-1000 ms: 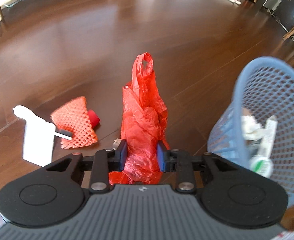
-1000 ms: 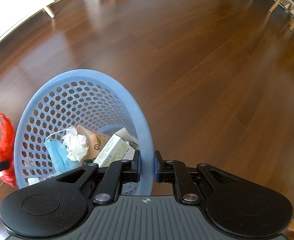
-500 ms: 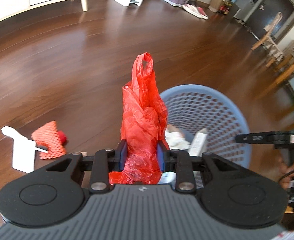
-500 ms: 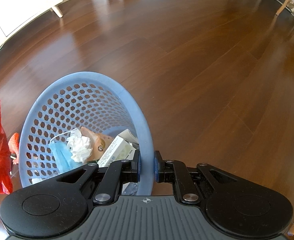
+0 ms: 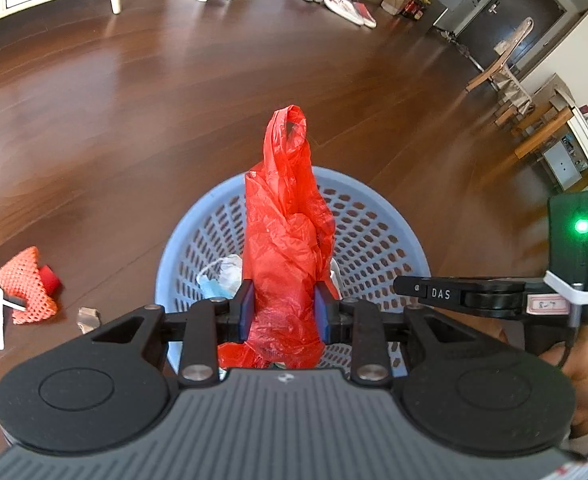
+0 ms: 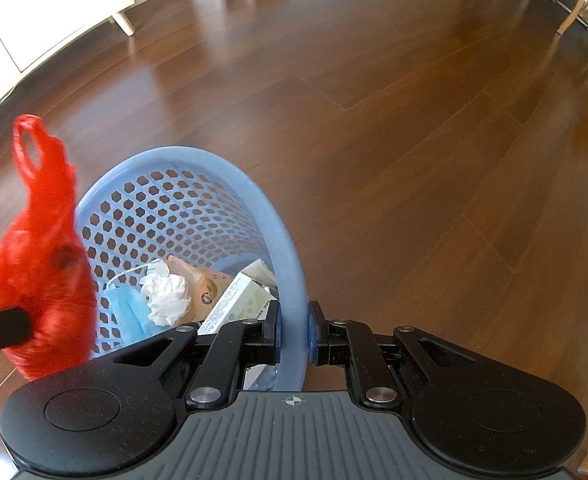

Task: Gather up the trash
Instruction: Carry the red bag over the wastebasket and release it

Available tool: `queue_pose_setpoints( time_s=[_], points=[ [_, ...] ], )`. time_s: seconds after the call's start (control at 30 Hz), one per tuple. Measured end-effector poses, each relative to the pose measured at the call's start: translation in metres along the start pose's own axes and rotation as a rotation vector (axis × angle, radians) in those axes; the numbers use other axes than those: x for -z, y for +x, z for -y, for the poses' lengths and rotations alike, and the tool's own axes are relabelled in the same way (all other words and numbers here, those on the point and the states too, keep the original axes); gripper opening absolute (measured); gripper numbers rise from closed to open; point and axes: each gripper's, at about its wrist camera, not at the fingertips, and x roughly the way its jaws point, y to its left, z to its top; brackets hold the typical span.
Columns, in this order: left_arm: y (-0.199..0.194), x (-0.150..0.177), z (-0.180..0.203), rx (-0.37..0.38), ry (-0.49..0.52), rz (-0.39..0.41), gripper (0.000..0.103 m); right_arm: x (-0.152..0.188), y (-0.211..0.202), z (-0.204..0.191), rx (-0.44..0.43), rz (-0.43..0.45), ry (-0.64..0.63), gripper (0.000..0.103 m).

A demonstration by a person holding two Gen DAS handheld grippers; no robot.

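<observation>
Left tongs [image 5: 285, 311] around crumpled red bag [image 5: 287, 232]

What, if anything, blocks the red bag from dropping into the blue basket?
Nothing visible. The left gripper holds the red bag over the blue basket, whose mouth is open; the right gripper only clamps its rim.

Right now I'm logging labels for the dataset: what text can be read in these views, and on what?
"DAS": white letters on the black bar of the right gripper.
Pink sticker on that gripper: handwriting, too small to read.
White carton in the blue basket: print too blurred to read.
Brown wrapper: round logo, illegible.
</observation>
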Motion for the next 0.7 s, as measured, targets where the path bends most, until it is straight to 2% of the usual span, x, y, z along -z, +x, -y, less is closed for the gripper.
queue_pose_setpoints(
  time_s=[0.5, 0.63, 0.7],
  points=[
    [0.048, -0.002, 0.019, -0.023, 0.003, -0.083, 0.026, 0.002, -0.002, 0.0, -0.021, 0.002, -0.018, 0.009],
    [0.057, -0.001, 0.024, -0.048, 0.005, -0.096, 0.03, 0.003, -0.002, 0.0, -0.024, 0.0, -0.016, 0.009],
    [0.059, -0.001, 0.025, -0.056, 0.01, -0.096, 0.036, 0.003, -0.002, 0.001, -0.025, 0.0, -0.019, 0.009]
  ],
)
